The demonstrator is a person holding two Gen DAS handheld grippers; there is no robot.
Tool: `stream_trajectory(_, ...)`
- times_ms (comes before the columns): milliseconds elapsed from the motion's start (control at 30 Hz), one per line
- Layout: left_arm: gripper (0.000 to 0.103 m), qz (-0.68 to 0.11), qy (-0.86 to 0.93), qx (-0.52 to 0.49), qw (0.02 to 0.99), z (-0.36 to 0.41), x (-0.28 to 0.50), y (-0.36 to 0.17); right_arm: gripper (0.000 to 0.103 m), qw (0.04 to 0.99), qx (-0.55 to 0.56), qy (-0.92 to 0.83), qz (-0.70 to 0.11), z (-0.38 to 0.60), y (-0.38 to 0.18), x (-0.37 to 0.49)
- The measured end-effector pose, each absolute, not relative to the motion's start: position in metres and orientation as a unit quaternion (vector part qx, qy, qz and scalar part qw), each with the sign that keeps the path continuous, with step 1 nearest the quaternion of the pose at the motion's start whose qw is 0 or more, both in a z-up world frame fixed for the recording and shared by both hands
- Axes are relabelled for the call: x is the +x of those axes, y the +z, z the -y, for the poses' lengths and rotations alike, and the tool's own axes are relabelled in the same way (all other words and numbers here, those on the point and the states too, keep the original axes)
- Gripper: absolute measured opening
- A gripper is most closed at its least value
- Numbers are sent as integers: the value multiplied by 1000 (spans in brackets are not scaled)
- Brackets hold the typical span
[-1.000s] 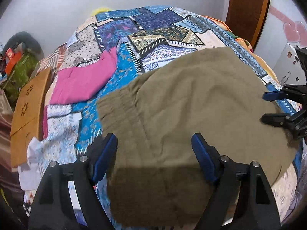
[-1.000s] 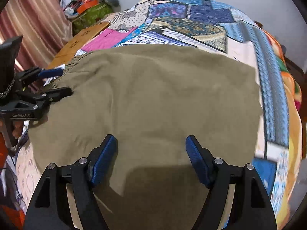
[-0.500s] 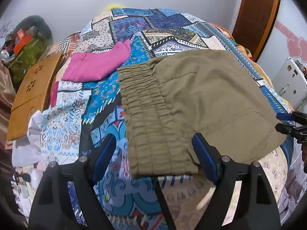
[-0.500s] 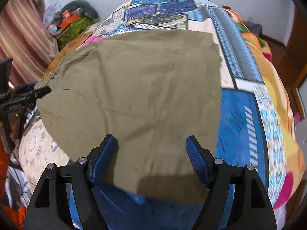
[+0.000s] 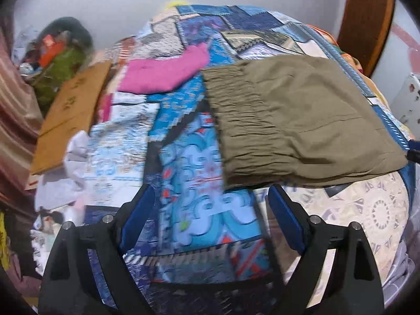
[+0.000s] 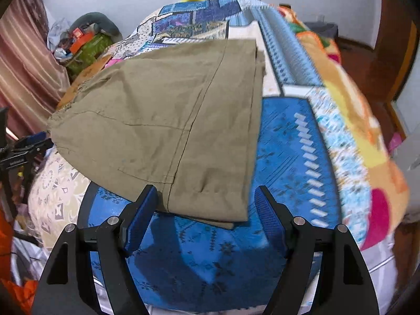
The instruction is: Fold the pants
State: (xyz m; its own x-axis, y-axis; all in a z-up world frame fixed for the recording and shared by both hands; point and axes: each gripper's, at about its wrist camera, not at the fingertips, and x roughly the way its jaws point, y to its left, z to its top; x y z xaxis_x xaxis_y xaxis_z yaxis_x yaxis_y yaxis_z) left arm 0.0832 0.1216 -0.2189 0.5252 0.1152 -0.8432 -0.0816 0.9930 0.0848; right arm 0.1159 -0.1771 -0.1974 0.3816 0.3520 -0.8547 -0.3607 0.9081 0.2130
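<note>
Olive pants [image 5: 302, 120] lie folded flat on the patchwork bedspread [image 5: 199, 210], long axis left-right w/ waistband twd left gripper [image 5: 207, 225] & hem just ahead of right gripper [image 6: 206, 218], the nearer one; both spread wide, empty.

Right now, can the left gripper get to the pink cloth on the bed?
Probably yes. The left gripper is open and empty, and only bare patchwork bedspread lies between it and the pink cloth; the olive pants sit off to the right.

bare bedspread [image 5: 199, 223] before folded pants [image 5: 302, 120], pink cloth [image 5: 162, 74] beyond
</note>
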Motion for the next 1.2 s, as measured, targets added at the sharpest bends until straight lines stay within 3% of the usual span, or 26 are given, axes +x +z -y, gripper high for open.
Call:
stream_trajectory(233,89,-460,25,-101,882,-137,77,-195,73,854,-44,246,-457,141,-164,126)
stream_trajectory(433,89,-481,-36,-183,857,-128,86,-209,73,858,-28,296,-420,92,-153,140)
stream_trajectory(800,90,-495,-78,-277,820,-126,104,-238,73,822,-61,318,-468,41,-207,141)
stream_trajectory(1100,94,-474,-83,-371,795,-150,132,-246,73,821,-55,335,-460,48,-205,138)
stream_trajectory(1133,92,-472,-81,-373,794,-152,134,-246,73,821,-53,336,-459,49,-206,137)
stream_trajectory(1200,67,-477,-65,-358,800,-152,138,-244,73,821,-49,336,-459,48,-206,138)
